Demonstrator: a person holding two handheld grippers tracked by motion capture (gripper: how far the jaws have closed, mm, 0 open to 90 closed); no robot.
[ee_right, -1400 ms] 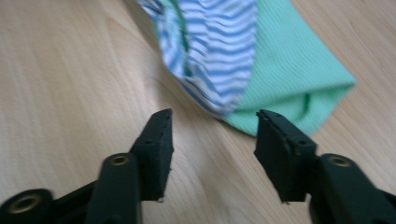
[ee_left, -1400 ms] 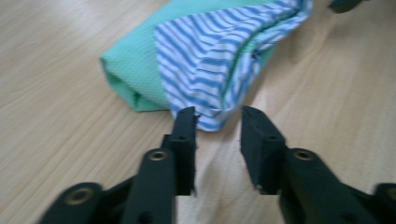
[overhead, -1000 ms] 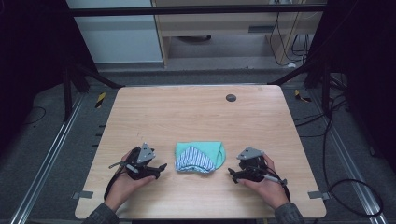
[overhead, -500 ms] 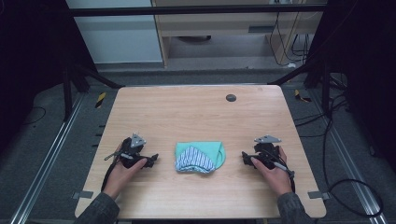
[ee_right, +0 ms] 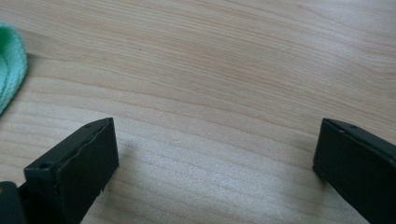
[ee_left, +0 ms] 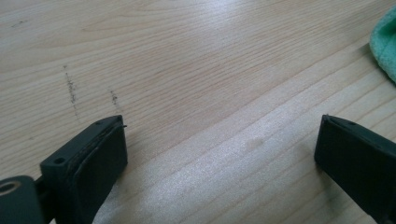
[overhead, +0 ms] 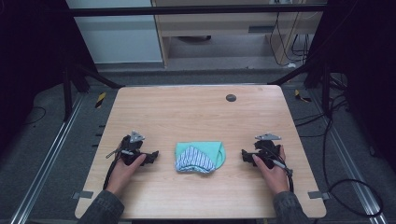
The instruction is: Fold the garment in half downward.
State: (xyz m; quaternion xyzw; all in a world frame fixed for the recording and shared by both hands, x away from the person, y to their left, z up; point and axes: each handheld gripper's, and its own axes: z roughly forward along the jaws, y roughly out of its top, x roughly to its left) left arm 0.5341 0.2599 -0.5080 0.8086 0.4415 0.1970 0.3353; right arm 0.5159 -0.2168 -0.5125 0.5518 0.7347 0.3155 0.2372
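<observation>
A folded cloth (overhead: 201,157), mint green with a blue-and-white striped part at its front, lies on the wooden table (overhead: 187,112) near the front edge. My left gripper (overhead: 152,157) rests on the table to the cloth's left, a hand's width away. Its jaws have just been opening and stand wide apart over bare wood (ee_left: 219,140); a green cloth edge (ee_left: 385,44) shows at the far right of the left gripper view. My right gripper (overhead: 245,155) rests to the cloth's right. Its jaws have just been opening too, nothing between them (ee_right: 215,144); the cloth edge (ee_right: 10,63) lies at that view's left.
A small dark round disc (overhead: 230,97) sits in the tabletop near the back edge. Metal frame rails (overhead: 56,154) run along both sides of the table, with cables (overhead: 355,186) on the floor at the right. A cabinet stands behind the table.
Both hands have drawn outward, away from the cloth, and settled lower on the table. The jaws of both grippers have spread wider. The cloth lies where it was.
</observation>
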